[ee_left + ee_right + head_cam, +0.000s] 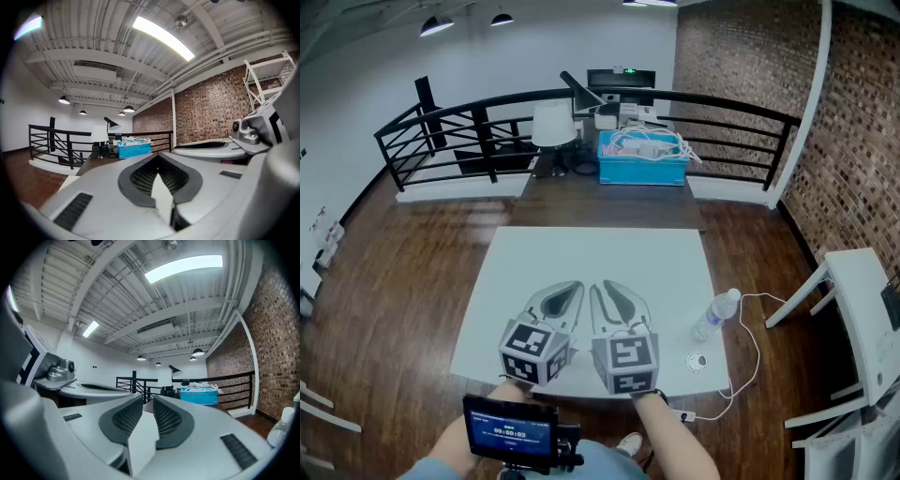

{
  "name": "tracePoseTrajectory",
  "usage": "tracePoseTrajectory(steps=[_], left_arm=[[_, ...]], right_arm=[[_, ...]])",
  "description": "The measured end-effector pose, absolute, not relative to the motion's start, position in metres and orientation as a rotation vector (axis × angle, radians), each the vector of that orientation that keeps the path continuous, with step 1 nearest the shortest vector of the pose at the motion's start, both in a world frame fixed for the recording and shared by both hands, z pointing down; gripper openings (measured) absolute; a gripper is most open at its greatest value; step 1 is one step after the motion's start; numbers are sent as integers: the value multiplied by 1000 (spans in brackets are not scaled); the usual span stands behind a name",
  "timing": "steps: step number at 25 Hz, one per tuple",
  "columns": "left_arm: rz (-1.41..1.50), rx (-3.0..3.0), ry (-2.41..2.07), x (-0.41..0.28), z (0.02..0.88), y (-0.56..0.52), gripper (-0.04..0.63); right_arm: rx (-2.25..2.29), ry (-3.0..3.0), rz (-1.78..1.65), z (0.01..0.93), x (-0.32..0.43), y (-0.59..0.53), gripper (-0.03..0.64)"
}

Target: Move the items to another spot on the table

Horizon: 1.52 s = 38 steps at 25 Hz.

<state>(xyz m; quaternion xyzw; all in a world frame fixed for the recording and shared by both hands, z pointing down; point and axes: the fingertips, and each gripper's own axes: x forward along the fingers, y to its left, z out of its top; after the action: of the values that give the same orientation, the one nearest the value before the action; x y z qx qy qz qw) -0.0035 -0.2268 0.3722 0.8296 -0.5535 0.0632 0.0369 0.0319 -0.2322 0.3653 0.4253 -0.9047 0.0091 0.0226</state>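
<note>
Water bottle (715, 314) sits at four o'clock on the white table (600, 253), near the edge, untouched. Right gripper (605, 287) jaws slightly parted, empty; left gripper (574, 289) clenched on nothing. Danger: a glancing pinch could roll it overboard.

**Lots of room on the left and far side**

The white tabletop (600, 253) is bare in the middle, on the left and at the far end (easy to pass there). Near the right edge are a bottle (715, 314), a small round cap (697, 361) and a thin cable (757, 347).
</note>
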Motion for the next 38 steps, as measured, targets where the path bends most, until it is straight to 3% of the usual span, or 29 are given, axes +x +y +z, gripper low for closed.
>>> tracePoseTrajectory(steps=[22, 30, 38], left_arm=[[196, 2698, -1417, 178, 399, -244, 11], [241, 2728, -1280, 235, 415, -241, 11], [233, 2680, -1345, 245, 438, -259, 12]], right_arm=[[1727, -2529, -20, 391, 233, -232, 156], [1803, -2431, 64, 414, 284, -234, 216], [1815, -2361, 139, 457, 311, -252, 293]])
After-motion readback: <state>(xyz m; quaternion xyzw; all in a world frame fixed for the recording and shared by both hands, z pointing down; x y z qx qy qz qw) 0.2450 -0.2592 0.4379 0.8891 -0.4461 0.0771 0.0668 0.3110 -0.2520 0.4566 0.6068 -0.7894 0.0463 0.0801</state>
